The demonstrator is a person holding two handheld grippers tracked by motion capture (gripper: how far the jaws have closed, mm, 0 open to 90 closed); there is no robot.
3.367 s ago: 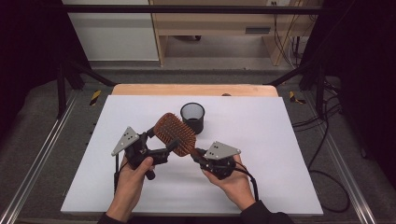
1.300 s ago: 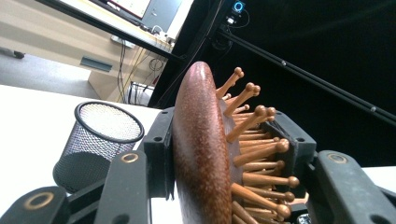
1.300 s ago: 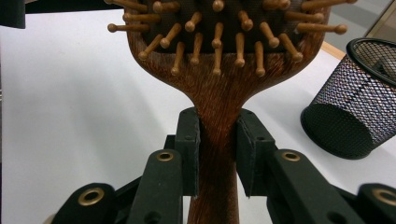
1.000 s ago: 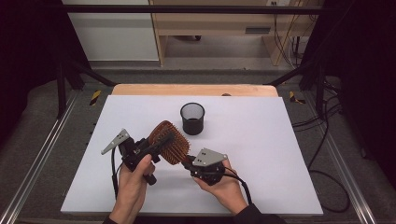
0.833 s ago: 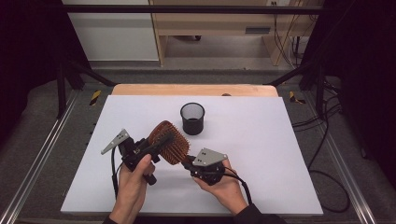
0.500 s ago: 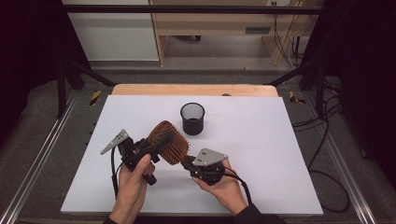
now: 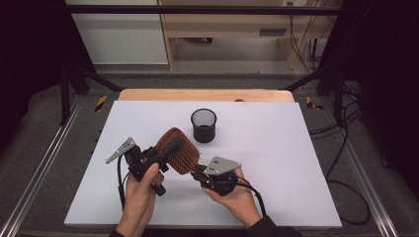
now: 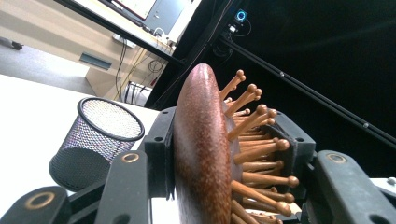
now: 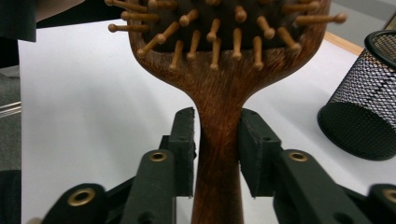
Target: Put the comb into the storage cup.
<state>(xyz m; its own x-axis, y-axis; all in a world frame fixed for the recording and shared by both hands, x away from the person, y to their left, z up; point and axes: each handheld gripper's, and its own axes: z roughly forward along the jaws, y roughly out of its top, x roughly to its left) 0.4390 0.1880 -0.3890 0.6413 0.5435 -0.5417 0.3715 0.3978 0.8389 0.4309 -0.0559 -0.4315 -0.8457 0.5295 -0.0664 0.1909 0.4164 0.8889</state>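
Sideways, hairbrush point(image 8: 201, 154) head clamped within left claw point(image 8: 219, 154).

1. High view: the white counter point(image 7: 296, 163) is evenly and brightly lit from above; the surroundings at both sides are near black.
2. Shadows are soft and short, notably beside the mesh cup point(image 7: 203, 125).
3. Left gripper view: the hairbrush point(image 8: 205, 154) is sharp; the background is dark.
4. Right gripper view: the counter is slightly overexposed, and the nearest fingers point(image 9: 184, 149) are soft.
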